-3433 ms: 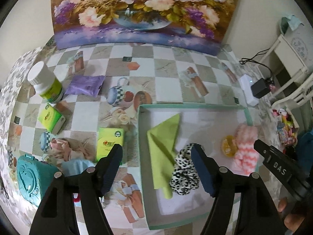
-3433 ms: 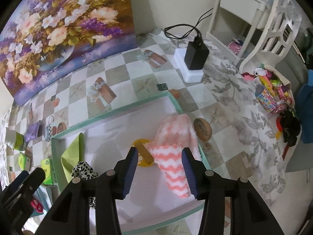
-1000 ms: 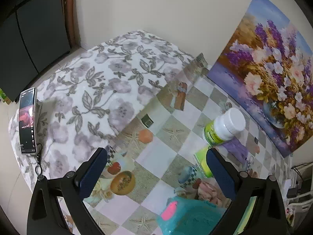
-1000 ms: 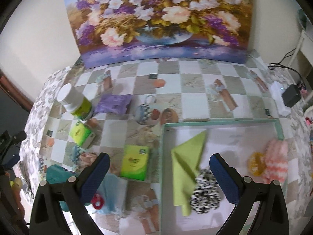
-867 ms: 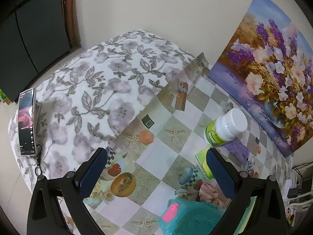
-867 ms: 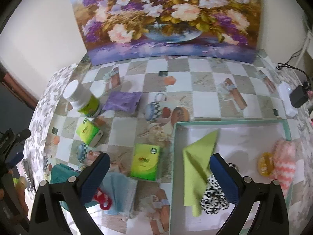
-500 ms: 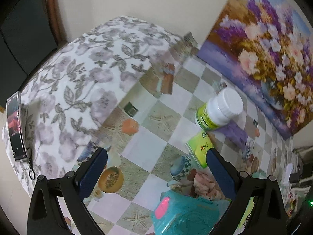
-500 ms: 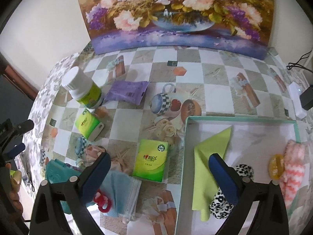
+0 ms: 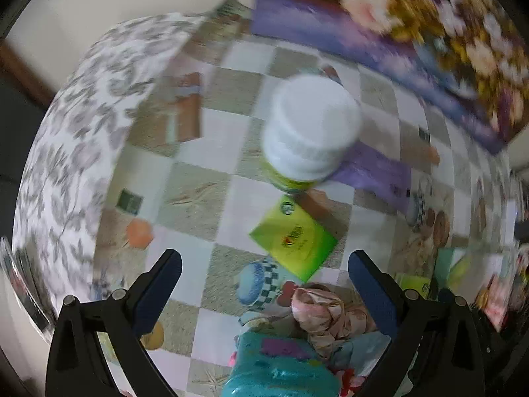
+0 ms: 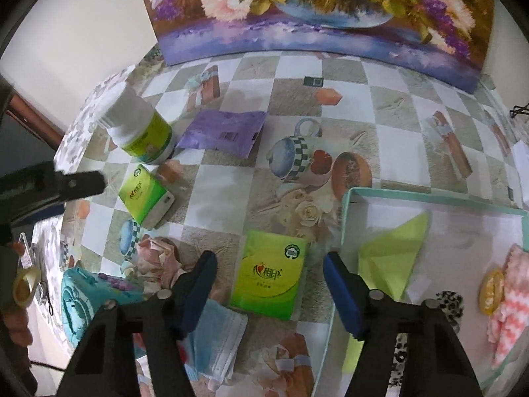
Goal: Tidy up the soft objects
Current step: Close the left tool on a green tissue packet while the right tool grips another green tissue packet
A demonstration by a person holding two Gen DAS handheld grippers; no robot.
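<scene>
My right gripper is open and empty, above a green tissue pack that lies just left of the teal-rimmed tray. The tray holds a green cloth, a leopard scrunchie and a pink-and-white cloth. A blue face mask and a pink scrunchie lie at the lower left. My left gripper is open and empty, above a second green tissue pack and the pink scrunchie. It also shows at the left edge of the right wrist view.
A white-capped bottle stands behind the tissue pack, with a purple packet beside it. A teal case lies near the front edge. A flower painting leans on the back wall. The table edge drops off at the left.
The left gripper has swung right and down toward the bottle, tissue pack and pink scrunchie. The right gripper has moved lower and closer over the green tissue pack by the tray.
</scene>
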